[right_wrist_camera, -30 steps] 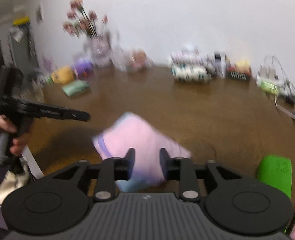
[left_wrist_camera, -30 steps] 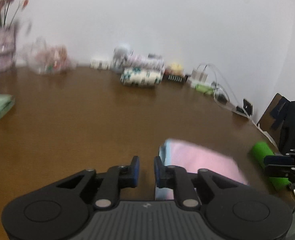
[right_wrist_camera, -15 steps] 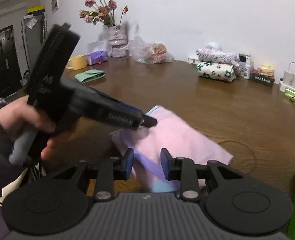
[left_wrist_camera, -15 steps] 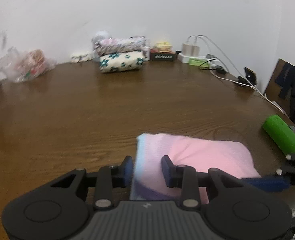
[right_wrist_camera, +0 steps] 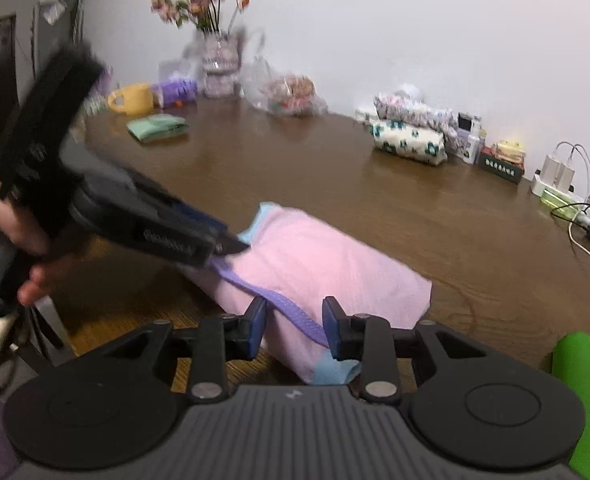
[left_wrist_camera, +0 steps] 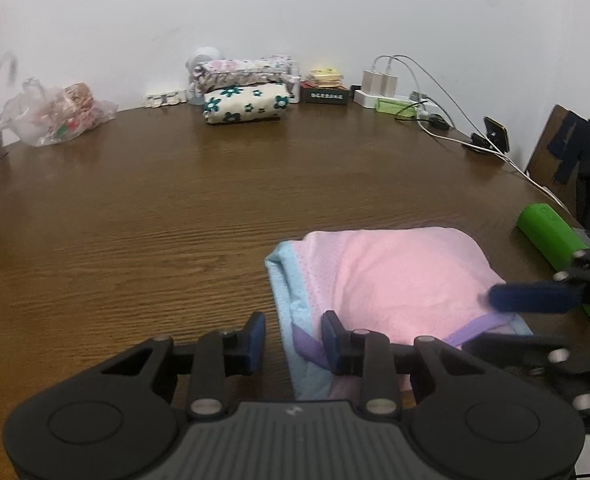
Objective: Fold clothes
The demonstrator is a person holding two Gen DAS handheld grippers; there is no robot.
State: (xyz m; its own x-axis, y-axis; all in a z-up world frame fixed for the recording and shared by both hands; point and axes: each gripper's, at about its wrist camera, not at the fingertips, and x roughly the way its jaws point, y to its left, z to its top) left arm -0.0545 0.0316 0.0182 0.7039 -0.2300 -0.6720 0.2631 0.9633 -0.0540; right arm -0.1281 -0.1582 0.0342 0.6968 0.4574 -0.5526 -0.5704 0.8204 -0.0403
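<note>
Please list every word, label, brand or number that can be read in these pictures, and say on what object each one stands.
No text can be read with certainty.
Dark box by the wall: one row of pale characters, too small to read.
Left gripper: pale lettering on its side, blurred.
Green object: embossed marks at the picture's edge, cut off.

I count two grippers [left_wrist_camera: 293,338] [right_wrist_camera: 293,328], one pink cloth [left_wrist_camera: 391,280], two rolled bundles [left_wrist_camera: 245,106], one mug [right_wrist_camera: 133,98] and one vase [right_wrist_camera: 219,64].

A home room: wooden table [left_wrist_camera: 175,208] with vase of flowers [right_wrist_camera: 215,60], yellow mug [right_wrist_camera: 133,98], folded floral cloths [left_wrist_camera: 245,106], phone chargers [left_wrist_camera: 379,82].
</note>
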